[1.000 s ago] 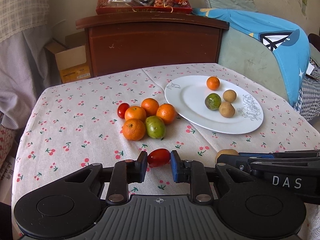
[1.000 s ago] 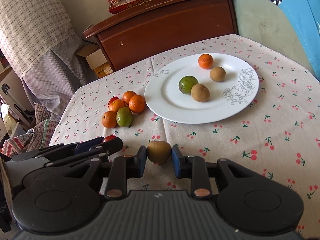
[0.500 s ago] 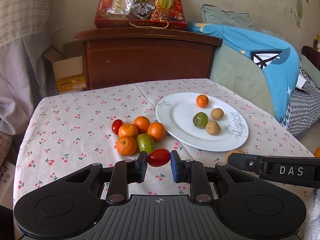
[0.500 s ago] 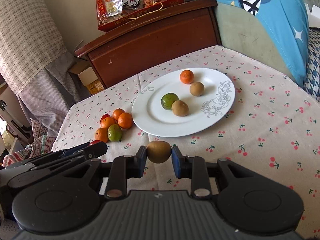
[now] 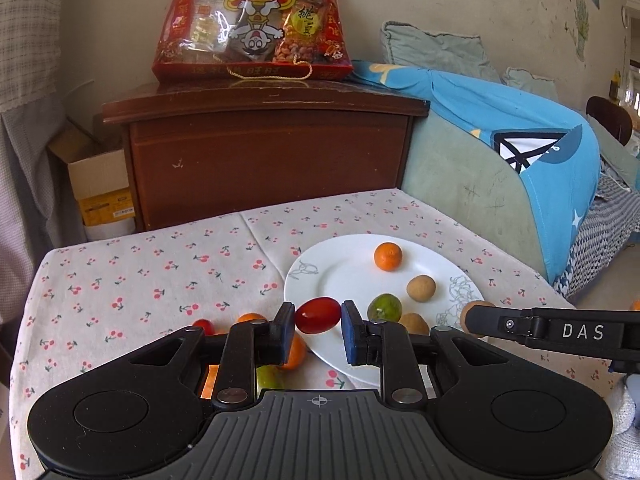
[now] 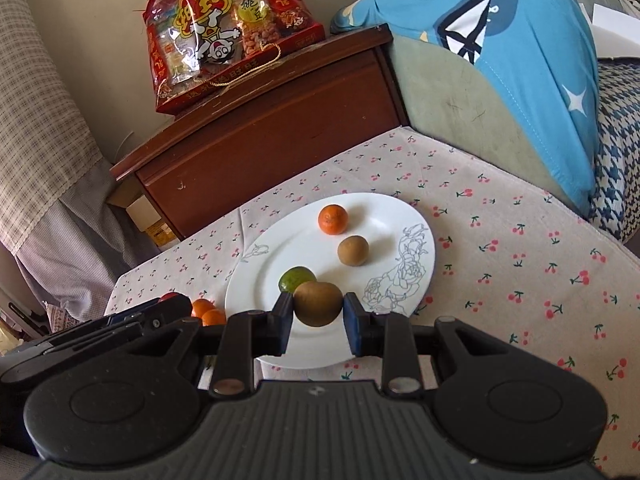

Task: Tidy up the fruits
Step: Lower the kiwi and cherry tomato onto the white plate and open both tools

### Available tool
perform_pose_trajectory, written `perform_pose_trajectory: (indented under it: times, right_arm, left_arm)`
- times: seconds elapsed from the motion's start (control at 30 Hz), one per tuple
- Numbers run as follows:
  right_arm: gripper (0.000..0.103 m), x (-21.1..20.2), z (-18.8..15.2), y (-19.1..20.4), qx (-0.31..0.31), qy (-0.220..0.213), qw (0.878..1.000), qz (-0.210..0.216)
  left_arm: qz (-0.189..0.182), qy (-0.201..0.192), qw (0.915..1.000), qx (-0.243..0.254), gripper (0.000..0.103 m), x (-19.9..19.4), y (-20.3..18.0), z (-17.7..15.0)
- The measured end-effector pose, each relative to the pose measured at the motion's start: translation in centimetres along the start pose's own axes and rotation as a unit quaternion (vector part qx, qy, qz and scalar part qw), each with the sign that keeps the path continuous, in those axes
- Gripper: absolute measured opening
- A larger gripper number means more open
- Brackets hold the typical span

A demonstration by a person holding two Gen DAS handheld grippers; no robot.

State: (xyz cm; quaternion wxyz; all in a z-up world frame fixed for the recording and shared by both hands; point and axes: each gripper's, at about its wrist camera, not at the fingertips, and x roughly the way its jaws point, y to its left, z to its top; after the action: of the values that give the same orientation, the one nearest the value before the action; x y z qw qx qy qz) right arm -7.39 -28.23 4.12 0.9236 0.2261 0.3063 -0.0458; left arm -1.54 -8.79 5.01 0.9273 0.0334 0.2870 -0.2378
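My left gripper (image 5: 318, 316) is shut on a red cherry tomato (image 5: 318, 315), held above the near left rim of the white plate (image 5: 340, 276). My right gripper (image 6: 318, 309) is shut on a brown kiwi (image 6: 318, 303) above the plate's (image 6: 384, 212) near part. On the plate lie an orange (image 6: 333, 219), a brown fruit (image 6: 353, 251) and a green citrus (image 6: 294, 278); the left wrist view shows one more brown fruit (image 5: 414, 323). Left of the plate, oranges (image 6: 207, 312) and another tomato (image 5: 203, 326) sit on the cloth, partly hidden by the grippers.
The table wears a cherry-print cloth (image 5: 160, 272). Behind it stands a dark wooden cabinet (image 5: 264, 152) with a red snack bag (image 5: 252, 24) on top. A cardboard box (image 5: 100, 184) sits at the left, a sofa with a blue cover (image 5: 520, 152) at the right.
Both grippers have risen and moved forward over the plate, each still holding its fruit. The loose pile of oranges has slipped under the left gripper's fingers.
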Motion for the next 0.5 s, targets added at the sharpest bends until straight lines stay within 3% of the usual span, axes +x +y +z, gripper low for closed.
perform_pose_trajectory:
  times: [0.5]
  right_arm:
    - [0.028, 3.6, 1.2, -1.7, 0.048, 0.004, 0.999, -0.020]
  left_arm:
    - [-0.017, 0.028, 0.9994, 0.006, 0.023, 5.1, -0.5, 1.3]
